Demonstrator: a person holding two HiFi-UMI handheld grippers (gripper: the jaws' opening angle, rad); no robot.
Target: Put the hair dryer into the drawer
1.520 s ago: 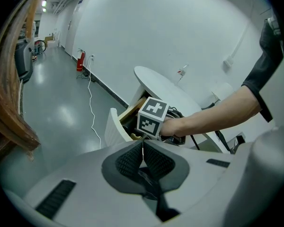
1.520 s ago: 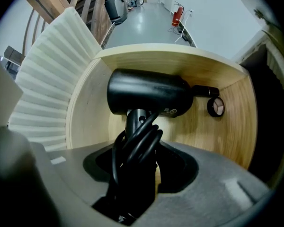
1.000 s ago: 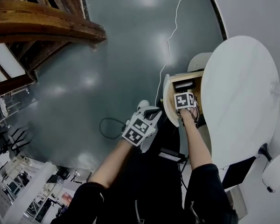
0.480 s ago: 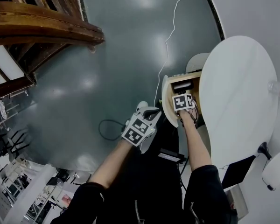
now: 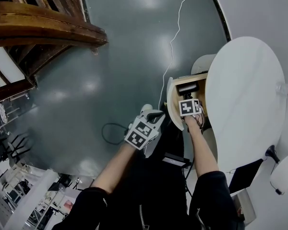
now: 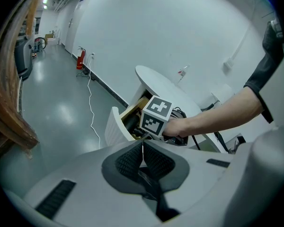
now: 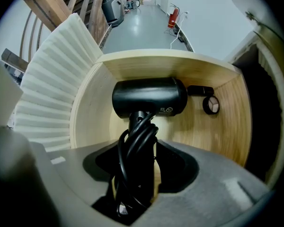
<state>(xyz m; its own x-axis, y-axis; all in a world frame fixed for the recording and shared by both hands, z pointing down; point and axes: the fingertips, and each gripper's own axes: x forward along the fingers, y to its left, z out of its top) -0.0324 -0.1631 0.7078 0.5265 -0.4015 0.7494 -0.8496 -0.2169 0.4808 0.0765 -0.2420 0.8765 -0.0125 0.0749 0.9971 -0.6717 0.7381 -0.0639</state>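
Grey glossy floor (image 5: 125, 56), white cable (image 5: 172, 42) trailing toward 12 o'clock. At 3 o'clock, round white table (image 5: 245, 95) with open wooden drawer (image 7: 85, 122) beneath its edge. Right gripper (image 7: 134, 162) reaching into drawer, jaws clamped on cord-wrapped handle of black hair dryer (image 7: 149, 97); dryer body low inside drawer, contact with drawer floor not discernible. Small black parts (image 7: 206, 98) at 2 o'clock of dryer body. Left gripper (image 6: 142, 156) outside drawer at 8 o'clock, pads pressed together, nothing between.
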